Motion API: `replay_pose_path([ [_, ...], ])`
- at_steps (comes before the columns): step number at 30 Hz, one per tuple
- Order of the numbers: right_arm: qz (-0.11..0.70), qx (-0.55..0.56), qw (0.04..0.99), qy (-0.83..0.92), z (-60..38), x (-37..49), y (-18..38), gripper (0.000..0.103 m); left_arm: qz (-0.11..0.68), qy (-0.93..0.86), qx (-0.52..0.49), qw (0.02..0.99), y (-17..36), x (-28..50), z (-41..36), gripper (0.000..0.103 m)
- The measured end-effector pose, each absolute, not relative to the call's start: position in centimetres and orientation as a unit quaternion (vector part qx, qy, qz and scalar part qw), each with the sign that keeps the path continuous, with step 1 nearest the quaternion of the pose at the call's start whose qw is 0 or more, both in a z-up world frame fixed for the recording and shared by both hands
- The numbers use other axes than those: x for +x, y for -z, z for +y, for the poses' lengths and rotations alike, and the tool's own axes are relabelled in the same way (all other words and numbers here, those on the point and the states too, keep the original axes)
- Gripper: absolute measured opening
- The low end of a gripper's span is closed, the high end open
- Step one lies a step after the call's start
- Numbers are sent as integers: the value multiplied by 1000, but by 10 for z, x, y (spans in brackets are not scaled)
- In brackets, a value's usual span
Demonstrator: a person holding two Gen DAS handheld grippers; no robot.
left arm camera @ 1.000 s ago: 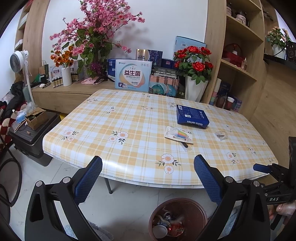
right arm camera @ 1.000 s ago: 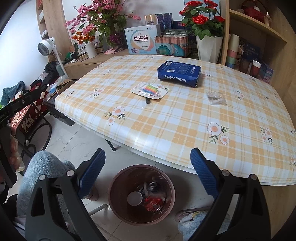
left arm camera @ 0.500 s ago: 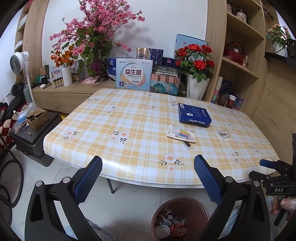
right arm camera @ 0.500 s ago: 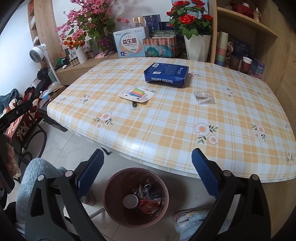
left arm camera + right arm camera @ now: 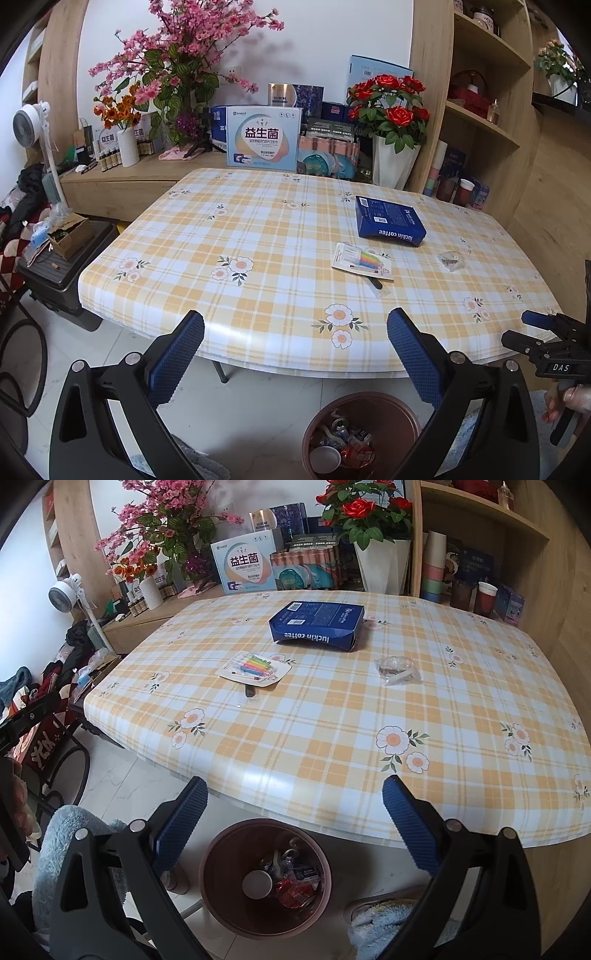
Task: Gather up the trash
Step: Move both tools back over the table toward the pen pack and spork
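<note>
Both the left gripper (image 5: 295, 341) and right gripper (image 5: 291, 806) hang spread wide and empty before the table (image 5: 332, 716), where a blue box (image 5: 317, 626), marker pack (image 5: 254, 667) and clear wrapper (image 5: 397, 669) lie; a bin (image 5: 266, 877) stands below.

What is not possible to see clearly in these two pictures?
- Bin contents: left view, the left hand-held gripper finger and the bottom edge cover part.
- Clear wrapper: right view, contents too small.
- Small dark thing by the marker pack: too small to name.
- Blue box: small print unreadable.
</note>
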State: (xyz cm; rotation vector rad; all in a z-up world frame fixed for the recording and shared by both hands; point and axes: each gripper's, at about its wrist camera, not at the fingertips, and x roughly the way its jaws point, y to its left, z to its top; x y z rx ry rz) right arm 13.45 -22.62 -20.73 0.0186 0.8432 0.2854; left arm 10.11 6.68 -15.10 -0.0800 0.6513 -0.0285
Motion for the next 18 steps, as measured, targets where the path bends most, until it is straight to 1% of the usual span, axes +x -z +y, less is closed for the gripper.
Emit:
replay_pose_path([
  [13, 429, 19, 895, -123, -247, 183, 229, 94, 353, 36, -21, 935, 173, 158, 46, 97],
  [18, 434, 22, 893, -120, -257, 209, 237, 94, 385, 62, -47, 920, 191, 196, 30, 97],
])
